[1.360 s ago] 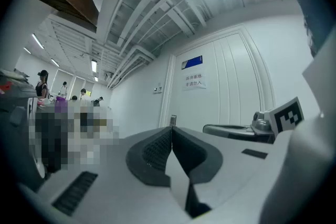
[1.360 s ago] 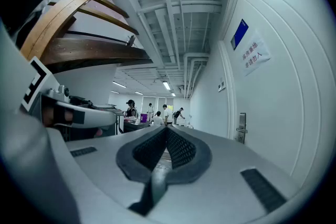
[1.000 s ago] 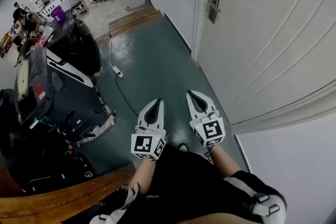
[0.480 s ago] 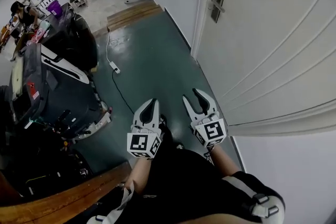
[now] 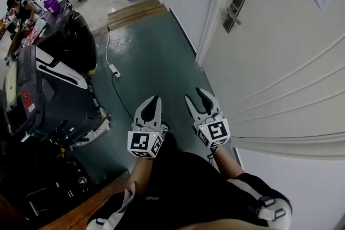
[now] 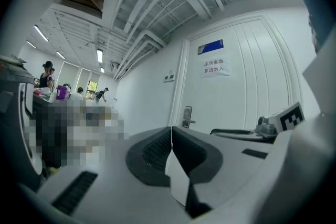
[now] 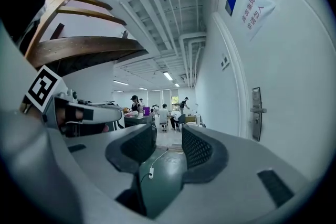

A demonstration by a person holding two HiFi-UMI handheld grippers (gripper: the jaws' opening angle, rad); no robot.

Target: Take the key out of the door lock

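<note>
Key is too small to spot; the door lock (image 5: 233,11) sits well ahead on the white door (image 5: 280,62). Looks like the approach. Jaws of the right gripper (image 5: 195,95) have just been opening, nothing between them; the left gripper (image 5: 152,99) is closed and empty. Next up: reach that lock.

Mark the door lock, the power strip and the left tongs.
door lock (image 5: 235,8), head view, middle of the lock plate.
power strip (image 5: 114,70), head view, its white body.
left tongs (image 6: 171,136), left gripper view, seam where the shut tips meet.
</note>
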